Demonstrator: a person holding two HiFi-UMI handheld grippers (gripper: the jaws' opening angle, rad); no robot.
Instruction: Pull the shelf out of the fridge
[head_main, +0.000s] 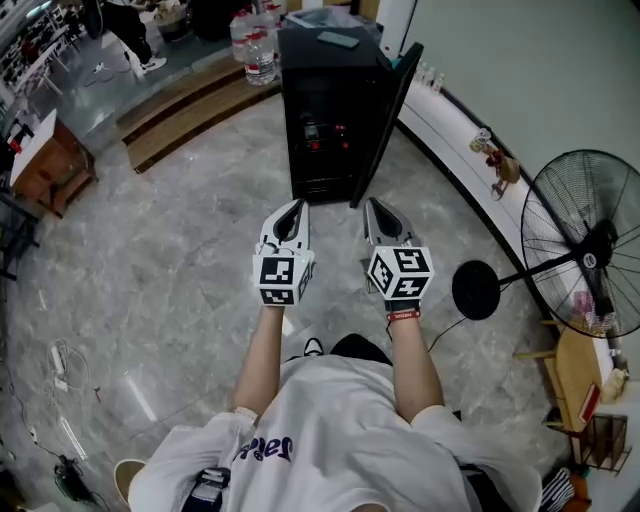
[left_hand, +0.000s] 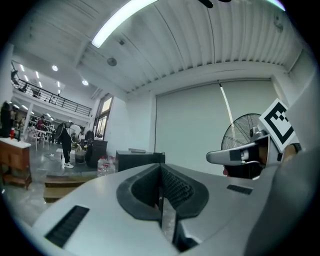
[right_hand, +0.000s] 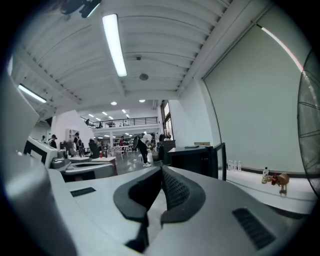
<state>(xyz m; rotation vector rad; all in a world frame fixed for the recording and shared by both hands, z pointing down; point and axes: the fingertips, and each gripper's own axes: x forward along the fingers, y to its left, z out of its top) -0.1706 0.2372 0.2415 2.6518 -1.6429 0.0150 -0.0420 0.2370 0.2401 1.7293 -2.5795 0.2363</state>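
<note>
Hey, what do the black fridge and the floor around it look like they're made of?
Fridge: probably painted metal or plastic, matte black; flat dark panels with little glare. Floor: polished stone or marble-look tile, glossy; grey veining and light reflections.

Bright, even light from ceiling tube lamps (right_hand: 114, 45); pale glare streaks the polished floor (head_main: 150, 300). The fridge (head_main: 325, 130) front sits dark. Both gripper views bulge, with black vignetted corners.
</note>
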